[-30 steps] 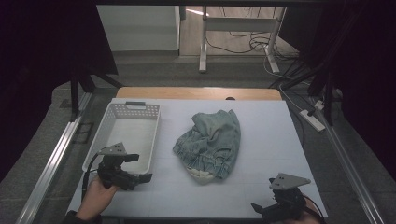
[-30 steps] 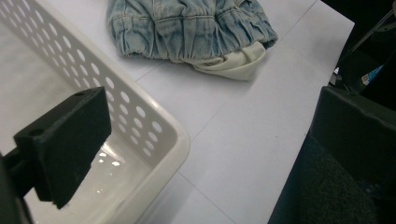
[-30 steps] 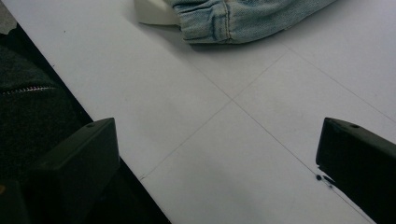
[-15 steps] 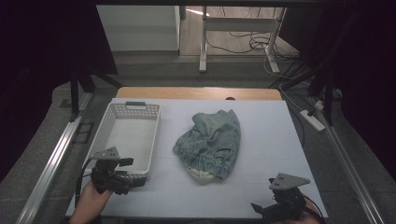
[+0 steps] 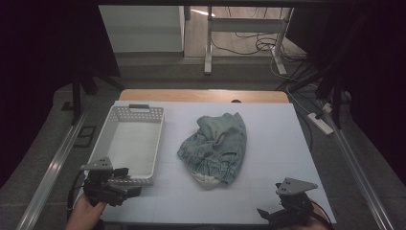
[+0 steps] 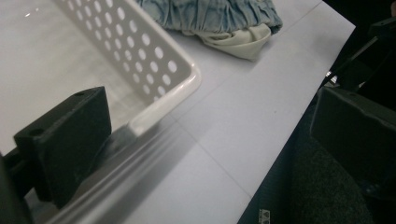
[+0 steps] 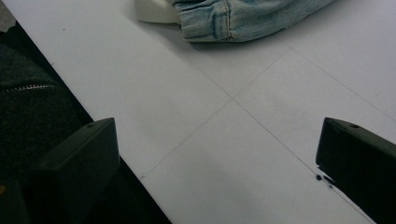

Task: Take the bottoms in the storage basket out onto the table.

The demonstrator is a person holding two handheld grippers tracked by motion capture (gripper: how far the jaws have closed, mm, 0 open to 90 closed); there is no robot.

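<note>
A crumpled blue denim garment (image 5: 215,143) with a pale lining lies in the middle of the white table (image 5: 277,143). An empty white perforated basket (image 5: 129,141) stands to its left. My left gripper (image 5: 128,184) is at the basket's near edge and stands open. In the left gripper view the basket's near corner (image 6: 154,60) lies between the spread jaws of my left gripper (image 6: 210,140), and the garment (image 6: 210,18) is farther off. My right gripper (image 5: 268,215) is open at the table's front right edge, empty. In the right gripper view the denim hem (image 7: 243,16) lies beyond my right gripper (image 7: 219,163).
The table's front edge (image 7: 116,154) runs under the right gripper, with dark clothing below it. A power strip (image 5: 320,123) and cables lie on the floor right of the table. Metal rails (image 5: 52,167) flank the table. Bare tabletop (image 5: 297,158) lies right of the garment.
My left gripper has drifted slightly left and back toward the table's front edge, staying open. The right gripper, the garment and the basket have not moved.
</note>
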